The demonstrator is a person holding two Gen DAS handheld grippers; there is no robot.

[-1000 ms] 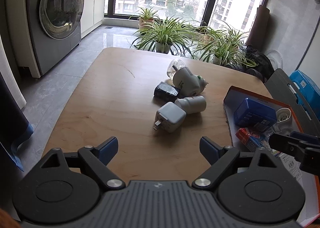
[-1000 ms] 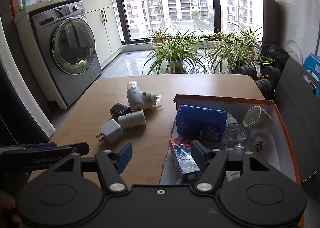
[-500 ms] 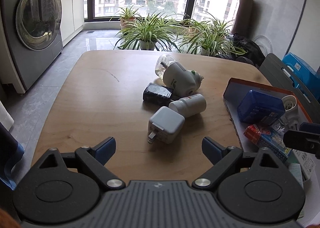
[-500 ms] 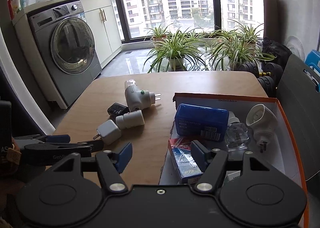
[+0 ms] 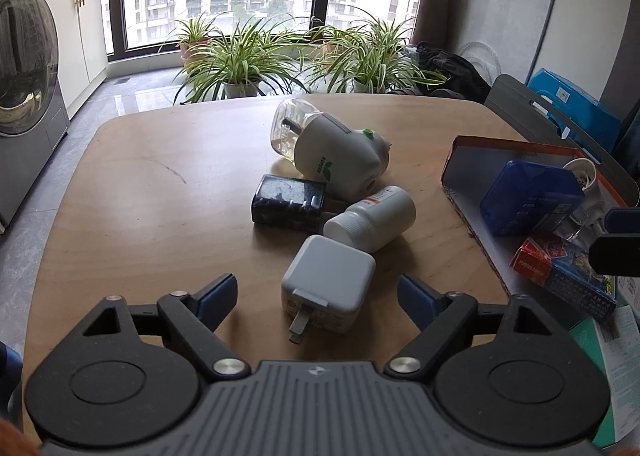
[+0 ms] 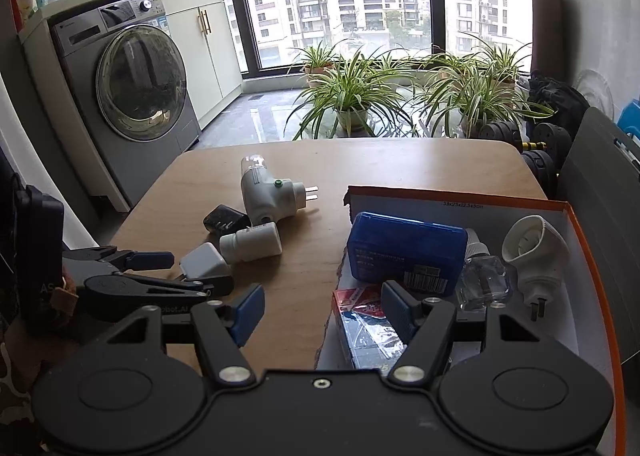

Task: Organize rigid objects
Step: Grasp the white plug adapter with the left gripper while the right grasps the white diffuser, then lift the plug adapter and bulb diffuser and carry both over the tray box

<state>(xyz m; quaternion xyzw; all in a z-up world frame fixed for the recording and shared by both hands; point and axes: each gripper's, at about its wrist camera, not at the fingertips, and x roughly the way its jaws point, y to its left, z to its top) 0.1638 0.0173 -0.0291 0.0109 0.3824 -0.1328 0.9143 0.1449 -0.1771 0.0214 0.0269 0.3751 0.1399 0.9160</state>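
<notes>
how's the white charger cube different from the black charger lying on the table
The white charger is a pale, matte, rounded cube; the black charger is dark, glossy and flatter. The white one lies nearest the left gripper, between its closing fingers, not yet touched; the black one lies further back beside the pill bottle. Both lie loose on the table, outside the box.

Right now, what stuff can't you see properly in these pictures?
- Tiny print on the white pill bottle: too small in both views.
- Card box in the orange-rimmed box: partly hidden by the right tongs in the right view.
- White charger cube: its prongs are hidden behind the left tongs in the right view; those are closing, not yet touching it.
</notes>
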